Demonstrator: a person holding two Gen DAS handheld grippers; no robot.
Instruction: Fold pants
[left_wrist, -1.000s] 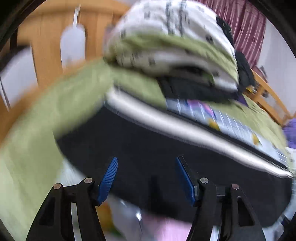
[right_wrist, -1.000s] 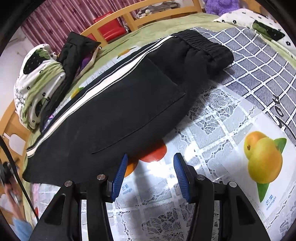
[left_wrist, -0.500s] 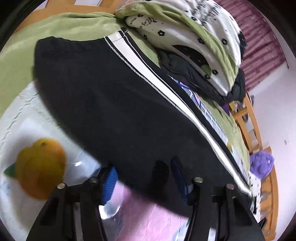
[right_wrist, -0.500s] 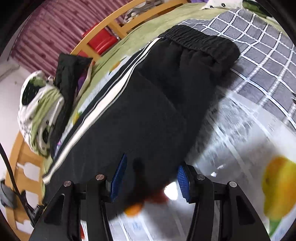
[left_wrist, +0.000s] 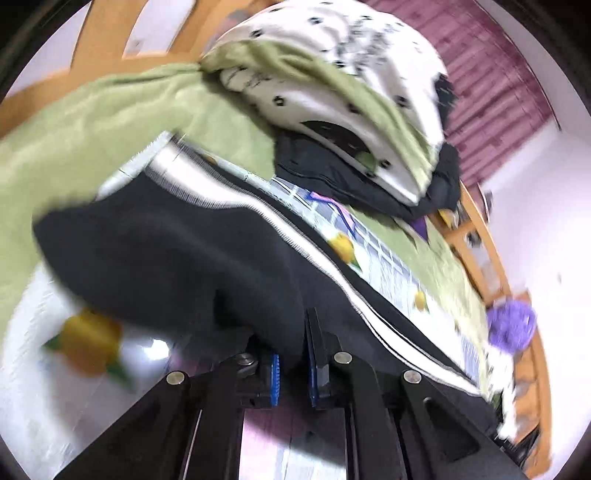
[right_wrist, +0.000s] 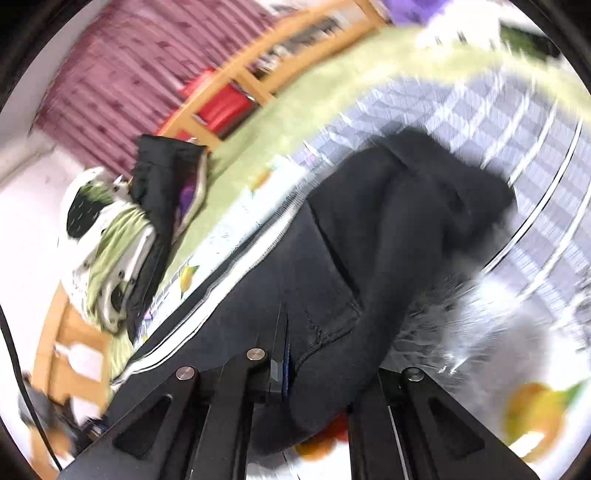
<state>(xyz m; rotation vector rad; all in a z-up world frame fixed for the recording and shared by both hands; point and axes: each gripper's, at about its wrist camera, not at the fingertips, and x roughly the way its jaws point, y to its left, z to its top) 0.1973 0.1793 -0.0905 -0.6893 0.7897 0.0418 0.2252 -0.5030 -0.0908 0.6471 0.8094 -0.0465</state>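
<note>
Black track pants (left_wrist: 177, 258), white side stripe, on fruit-print cloth (right_wrist: 532, 406); left tool (left_wrist: 293, 365) and right tool (right_wrist: 291, 365) just closed, each pinching a fold of the near edge

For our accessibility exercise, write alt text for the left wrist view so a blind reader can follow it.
The left gripper is shut on a bunched edge of the black pants with a white side stripe, lying on a fruit-print cloth. Behind sits a pile of green and white bedding; the picture is motion-blurred.
</note>
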